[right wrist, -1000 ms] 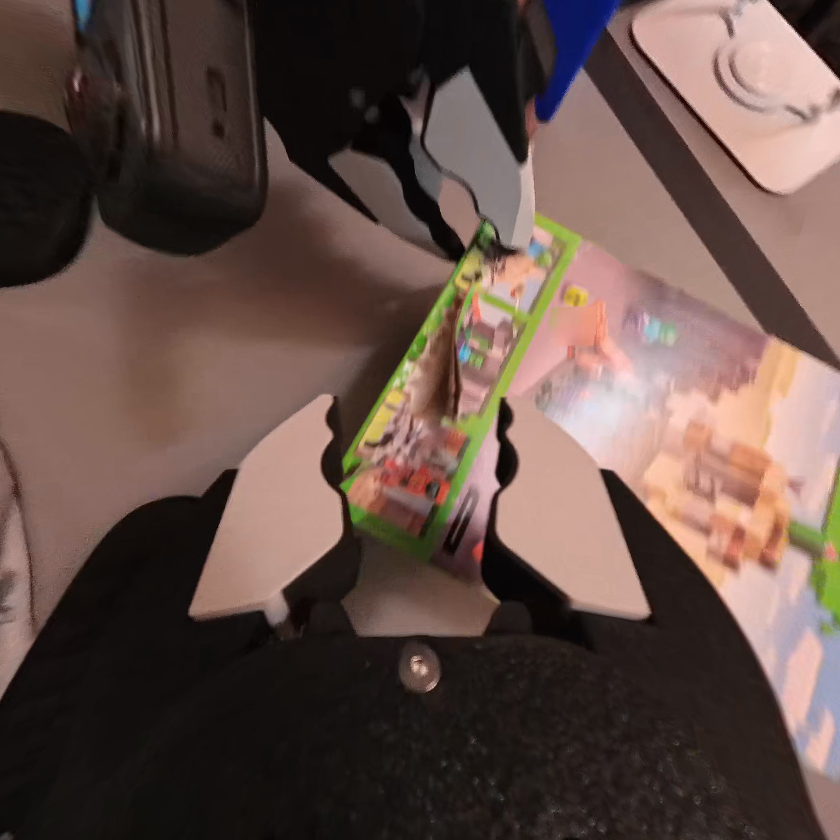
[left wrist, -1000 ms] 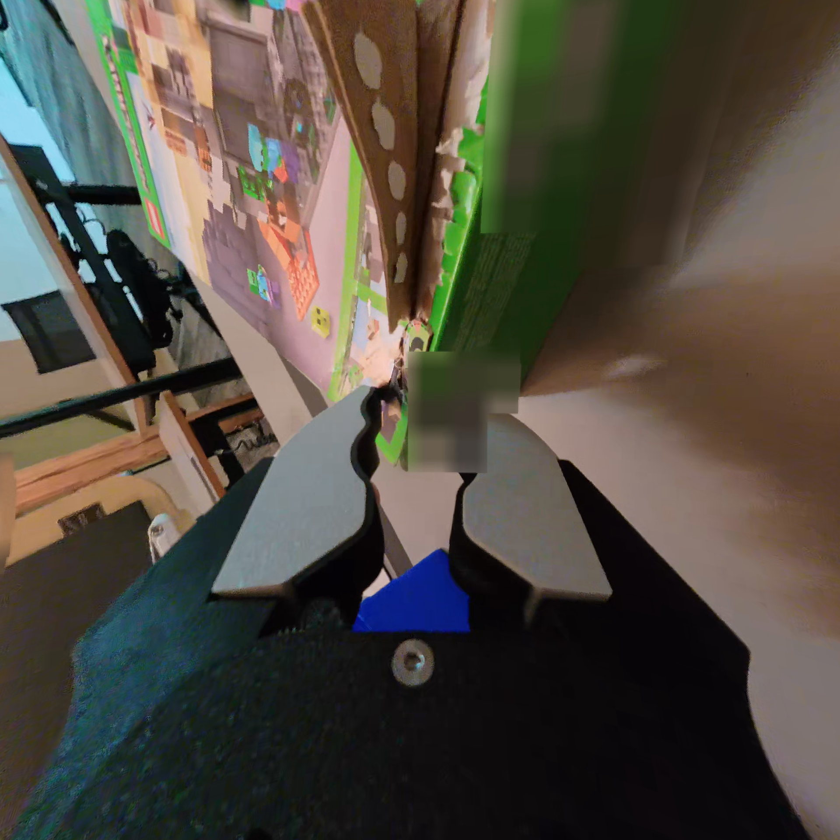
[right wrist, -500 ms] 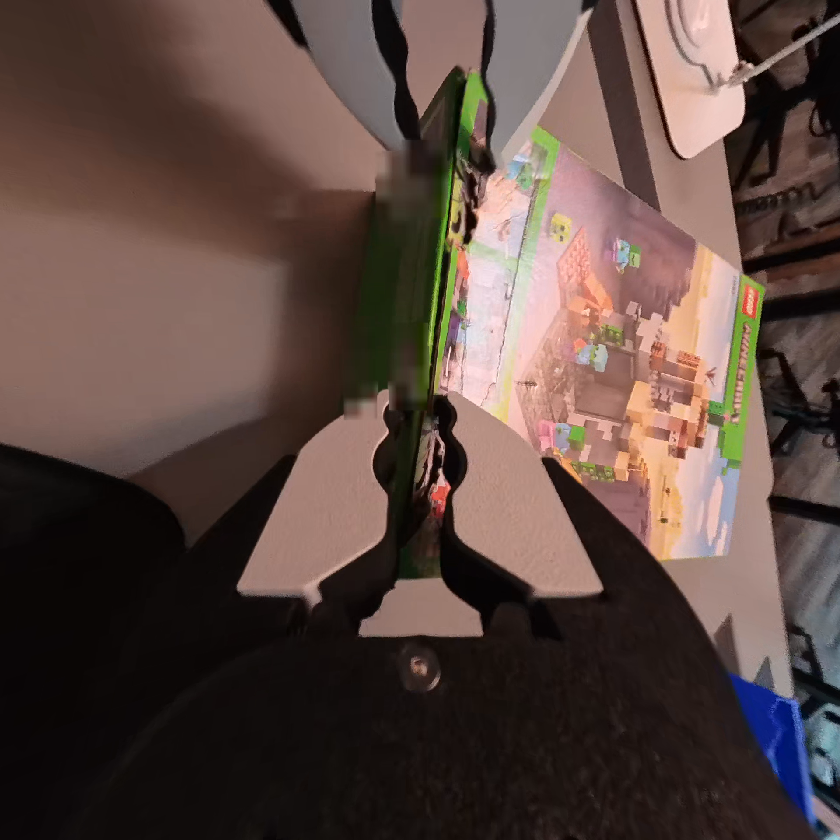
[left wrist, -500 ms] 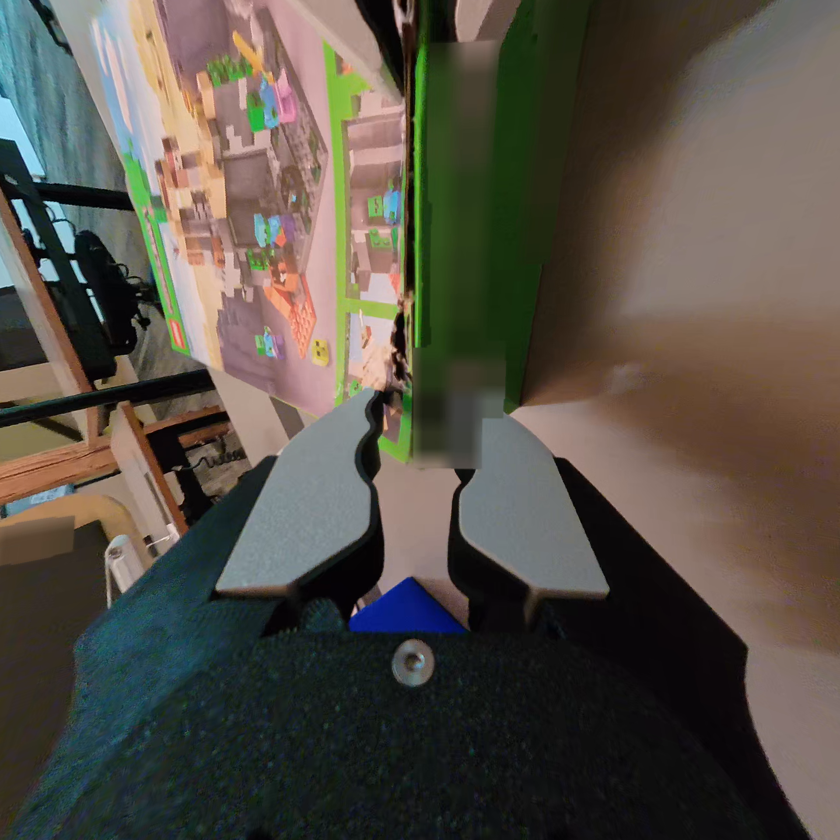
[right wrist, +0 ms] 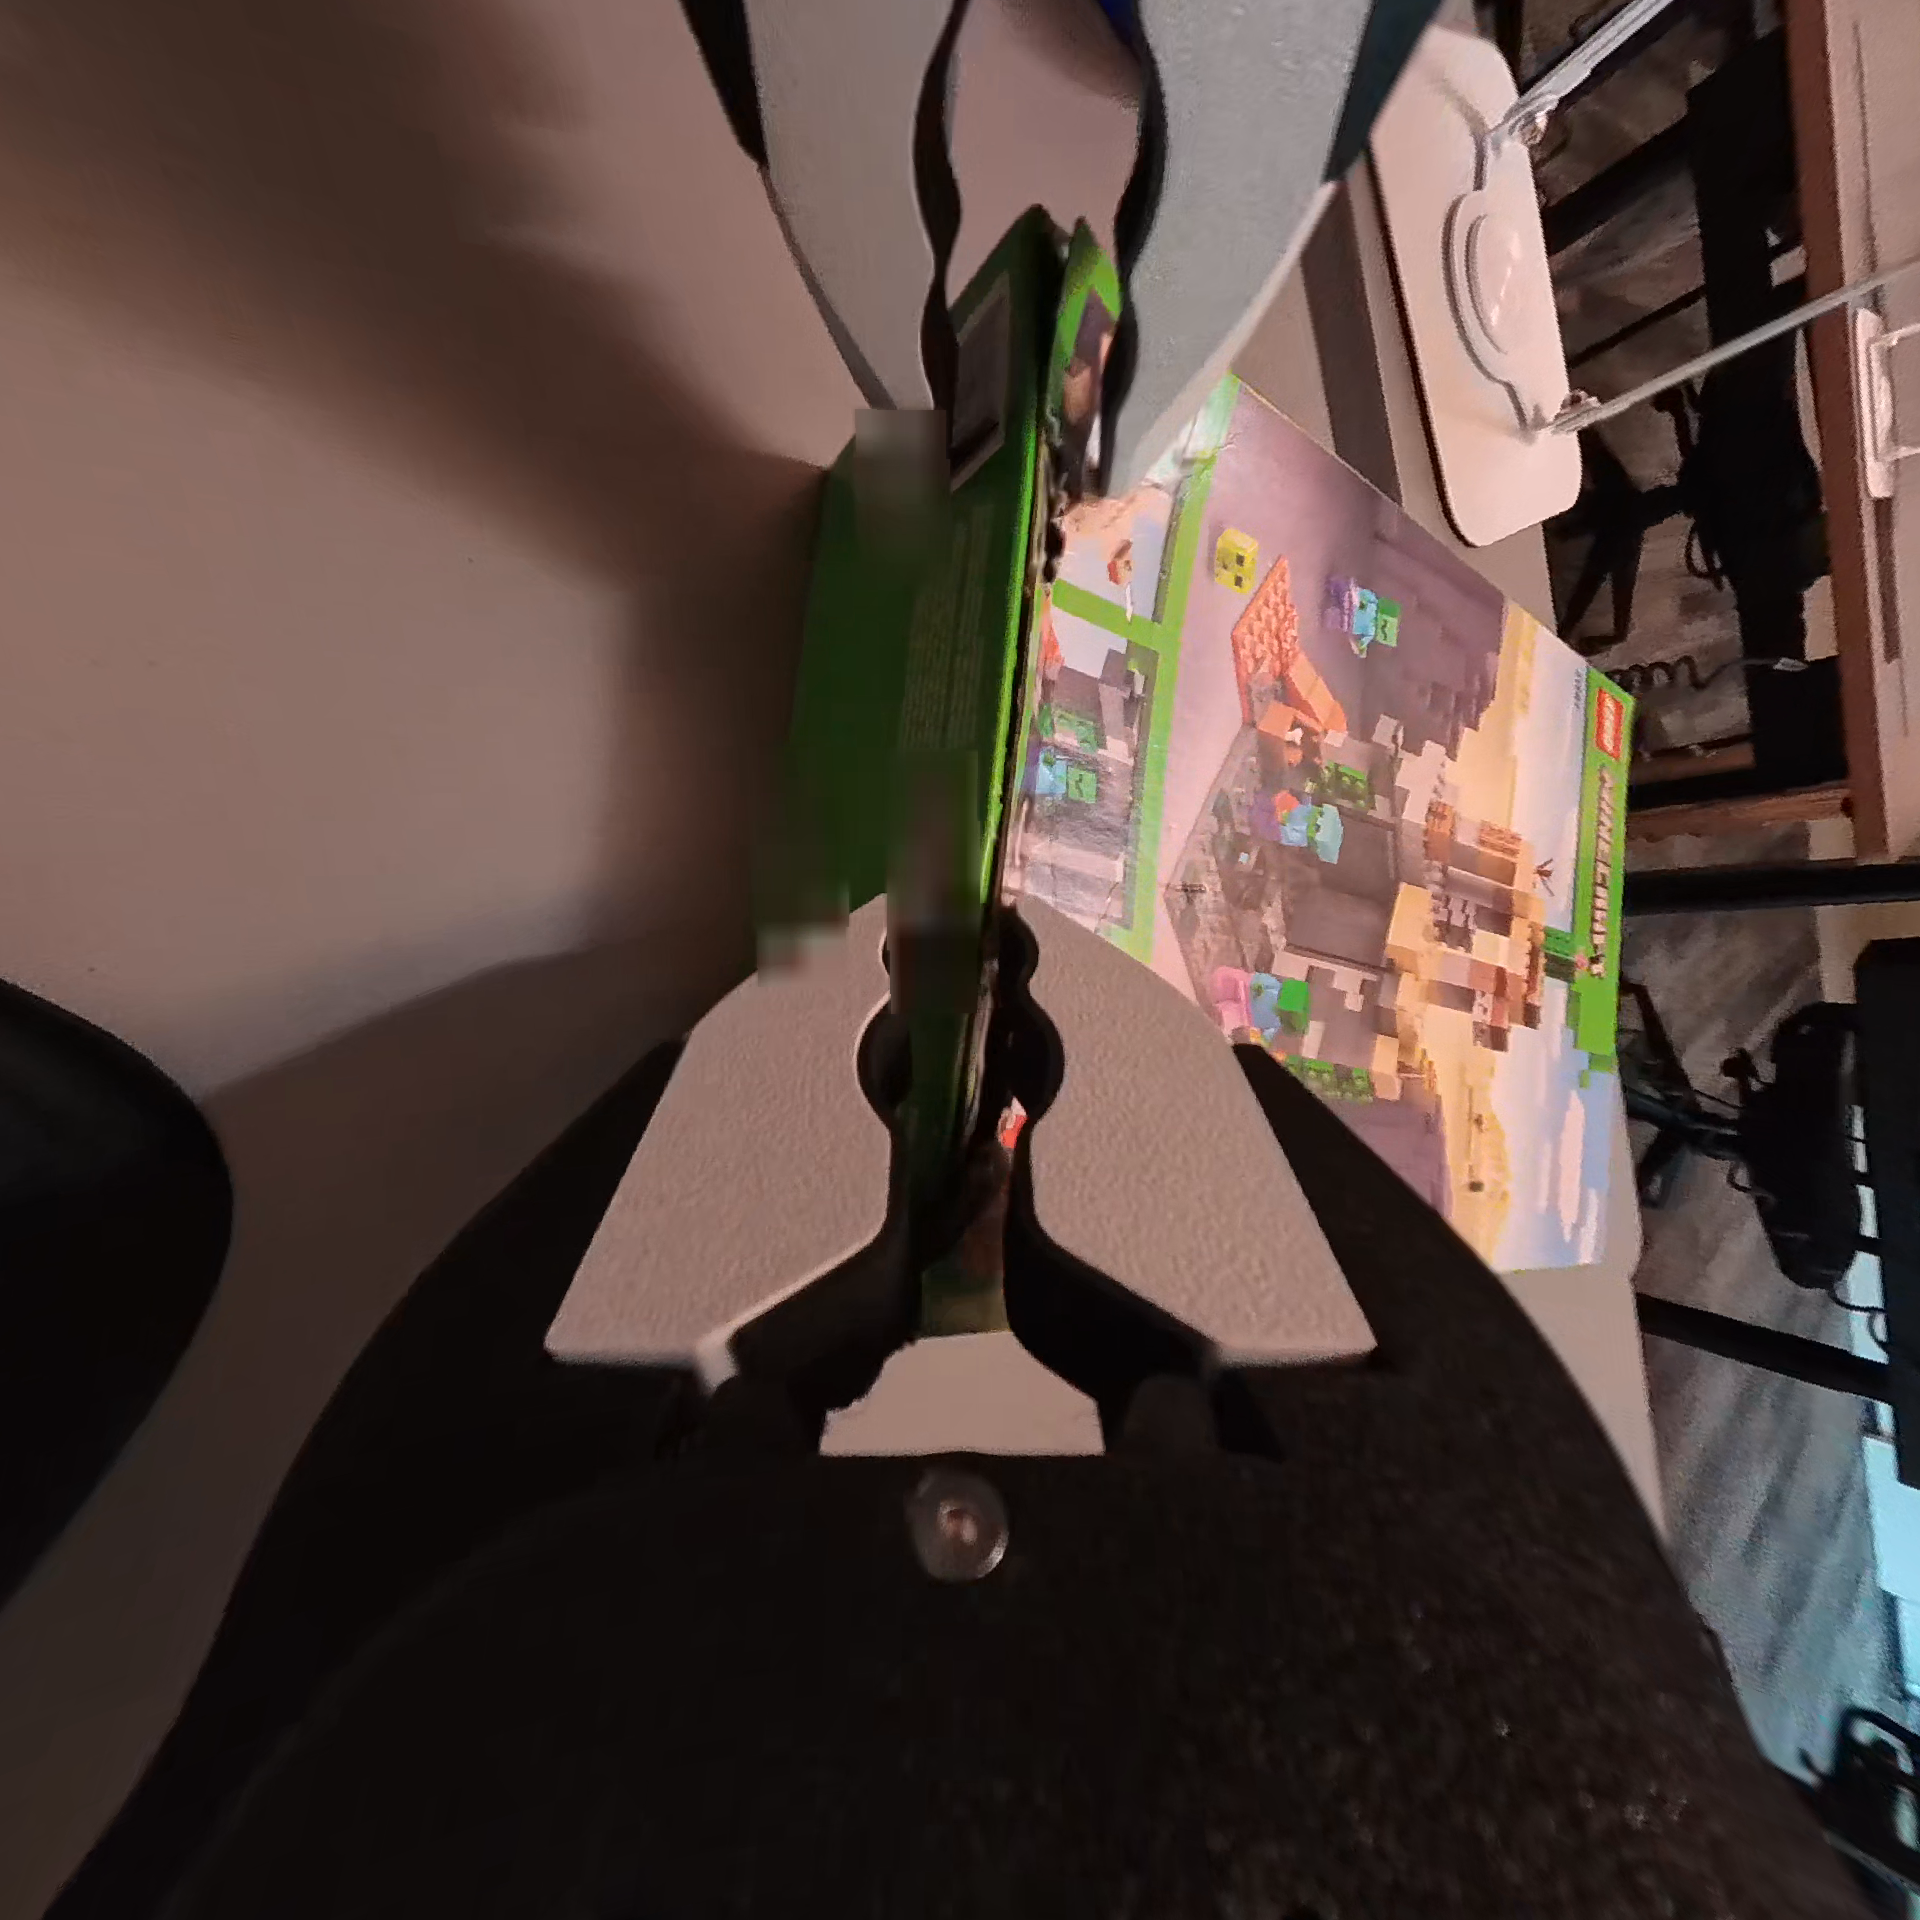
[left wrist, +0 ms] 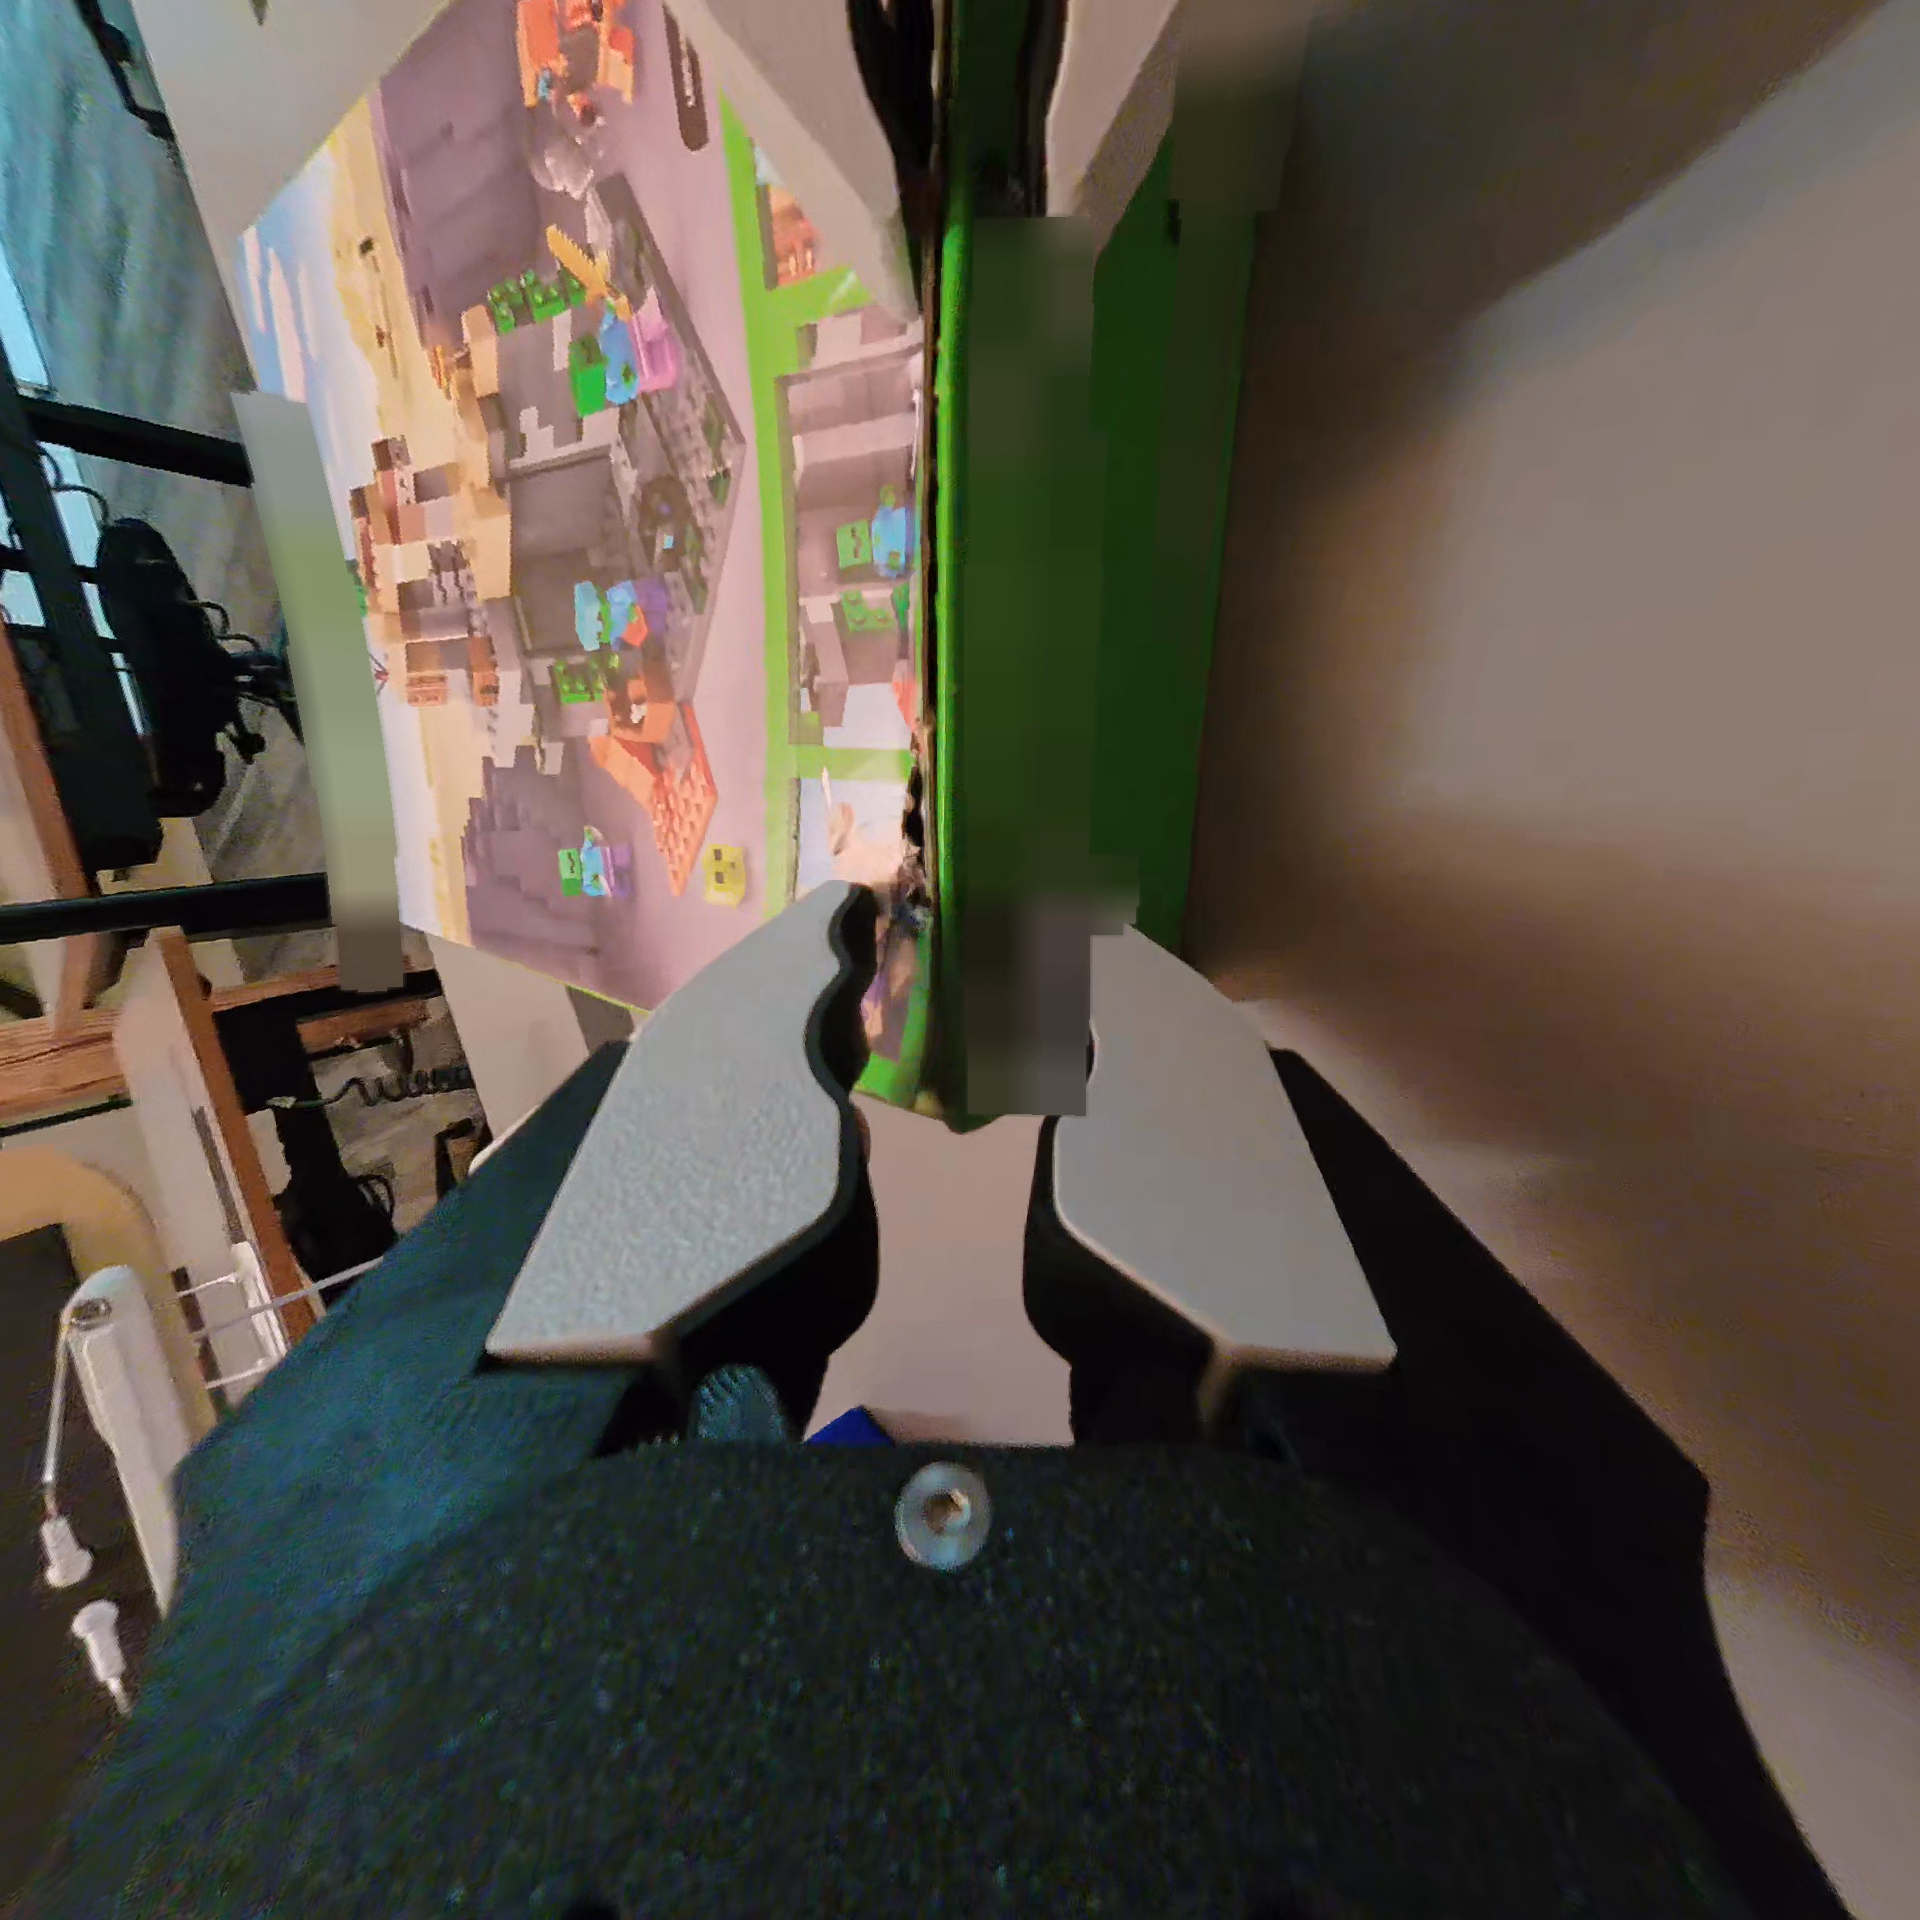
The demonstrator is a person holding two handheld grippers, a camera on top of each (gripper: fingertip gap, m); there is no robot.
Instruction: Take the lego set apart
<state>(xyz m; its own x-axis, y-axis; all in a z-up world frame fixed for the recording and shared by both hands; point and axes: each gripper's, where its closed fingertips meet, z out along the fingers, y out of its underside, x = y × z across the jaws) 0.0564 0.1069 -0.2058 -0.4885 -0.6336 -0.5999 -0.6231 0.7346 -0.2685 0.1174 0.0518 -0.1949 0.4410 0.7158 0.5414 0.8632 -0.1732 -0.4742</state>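
place: office-like workroom | evidence: pale desk (right wrist: 416,727) sitting beside dark metal desk legs (right wrist: 1756,883) | coiled cable (left wrist: 410,1086) hanging under a wooden frame (left wrist: 62,1060) | grey carpet (right wrist: 1745,1455) lying below

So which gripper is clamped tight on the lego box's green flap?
The right gripper: its jaws are pinched together on the green end flap. The left gripper has its jaws standing wider around the flap's other corner; whether they grip is unclear.

Printed logos on lego box (right wrist: 1351,831), perhaps.
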